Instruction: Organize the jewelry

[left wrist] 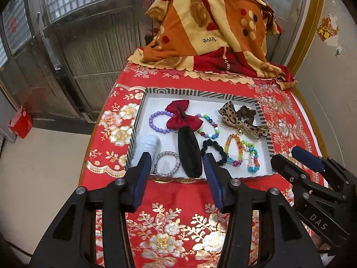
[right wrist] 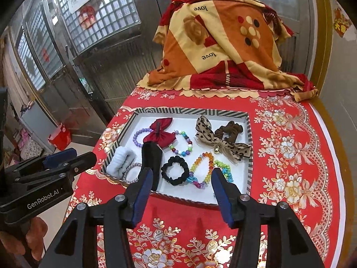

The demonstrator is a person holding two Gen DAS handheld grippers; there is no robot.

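A striped-rim white tray (left wrist: 200, 92) (right wrist: 191, 111) on the red floral table holds a red bow (left wrist: 181, 117) (right wrist: 158, 130), a purple bead bracelet (left wrist: 154, 120), a multicolour bead bracelet (left wrist: 209, 126) (right wrist: 181, 144), a leopard bow (left wrist: 243, 122) (right wrist: 221, 144), a brown scrunchie (right wrist: 231, 128), a black scrunchie (left wrist: 214, 150) (right wrist: 175, 170), a long black hair piece (left wrist: 189, 154) (right wrist: 150, 163), a pale blue scrunchie (left wrist: 145, 149) (right wrist: 120, 160) and bright bead bracelets (left wrist: 243, 150) (right wrist: 207, 167). My left gripper (left wrist: 177, 163) (right wrist: 73, 154) is open and empty at the tray's near edge. My right gripper (right wrist: 181, 178) (left wrist: 287, 154) is open and empty there too.
A folded orange and red blanket (left wrist: 214, 29) (right wrist: 223, 44) is piled at the table's far end. Metal doors with glass blocks stand to the left. A red bin (left wrist: 21, 122) (right wrist: 60, 137) sits on the floor at the left. The table edge falls off on the left.
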